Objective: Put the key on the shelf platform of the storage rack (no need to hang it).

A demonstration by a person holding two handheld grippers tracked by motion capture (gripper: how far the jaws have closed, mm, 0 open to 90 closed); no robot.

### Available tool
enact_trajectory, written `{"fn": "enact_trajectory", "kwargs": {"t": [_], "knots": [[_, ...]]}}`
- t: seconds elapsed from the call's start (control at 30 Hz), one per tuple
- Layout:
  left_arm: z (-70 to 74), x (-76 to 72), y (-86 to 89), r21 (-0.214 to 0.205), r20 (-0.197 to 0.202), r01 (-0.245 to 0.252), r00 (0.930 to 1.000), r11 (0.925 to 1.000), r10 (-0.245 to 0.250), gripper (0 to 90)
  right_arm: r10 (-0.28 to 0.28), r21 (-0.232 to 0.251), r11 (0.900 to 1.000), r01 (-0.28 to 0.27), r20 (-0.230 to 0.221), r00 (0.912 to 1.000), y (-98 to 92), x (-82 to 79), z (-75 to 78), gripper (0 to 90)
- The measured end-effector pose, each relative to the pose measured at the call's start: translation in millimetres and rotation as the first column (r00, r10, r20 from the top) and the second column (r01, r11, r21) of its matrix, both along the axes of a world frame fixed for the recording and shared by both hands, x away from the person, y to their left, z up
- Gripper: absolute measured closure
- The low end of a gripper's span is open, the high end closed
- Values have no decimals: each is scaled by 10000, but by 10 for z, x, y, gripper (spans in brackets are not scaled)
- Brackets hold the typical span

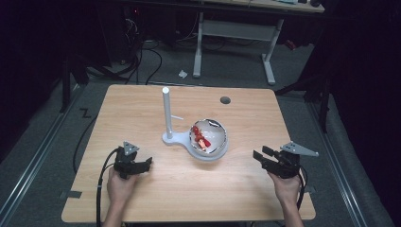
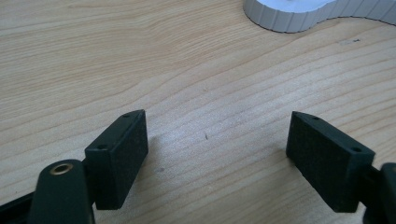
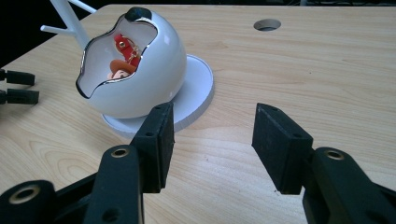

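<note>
From the high view, a wooden table (image 1: 142, 109) carries a white stand (image 1: 176, 138) near its middle: a flat base with an upright post (image 1: 166, 111) at its left end and a white egg-shaped bowl (image 1: 208, 137) on its round right end. The bowl's broken-looking opening faces up, and a small red figure (image 1: 202, 140) lies inside it. A round cable hole (image 1: 225, 100) sits toward the table's far edge, right of the post. The left gripper (image 1: 147, 162) rests low near the front-left part of the table, held by a hand (image 1: 121, 185), its jaws pointing toward the stand and apart from it. The right gripper (image 1: 259, 155) is near the front-right edge, held by the other hand (image 1: 285, 187), jaws pointing toward the bowl, with bare wood between. In the left gripper view, the left gripper (image 2: 217, 140) stands released, its two black pads wide apart over bare wood with nothing between them; the ribbed rim of the stand's base (image 2: 289, 21) shows at the top, well ahead. In the right gripper view, the right gripper (image 3: 212, 140) is also released, pads parted with only table showing between them; the bowl (image 3: 154, 70) sits just ahead and to the left on the base (image 3: 198, 93), the red figure (image 3: 125, 51) visible through its opening, and the left gripper's jaw tips (image 3: 18, 86) show at the left edge.
</note>
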State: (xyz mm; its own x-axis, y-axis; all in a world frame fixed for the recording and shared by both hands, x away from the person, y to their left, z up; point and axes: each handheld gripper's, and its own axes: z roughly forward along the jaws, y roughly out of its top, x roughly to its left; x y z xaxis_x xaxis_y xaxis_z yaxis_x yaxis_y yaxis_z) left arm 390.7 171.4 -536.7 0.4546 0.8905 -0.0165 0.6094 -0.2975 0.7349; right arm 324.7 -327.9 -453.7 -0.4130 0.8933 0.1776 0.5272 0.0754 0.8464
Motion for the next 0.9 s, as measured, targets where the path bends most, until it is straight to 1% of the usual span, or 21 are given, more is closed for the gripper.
{"fn": "enact_trajectory", "kwargs": {"t": [0.4,0.57,0.7,0.9], "knots": [[0,0,0,1,0,0,10000,10000,0,212,24,-159,9999,-26,-166,9999,46,21,-96,489],[0,0,0,1,0,-1,10000,10000,1,213,28,-260,9997,-36,-301,9995,72,26,-147,486],[0,0,0,-2,5,-1,10000,10000,1,212,25,-181,9998,-32,-394,9992,83,27,-203,484],[0,0,0,0,6,-2,10000,10000,2,212,19,-214,9998,-31,-541,9985,113,34,-254,483]]}}
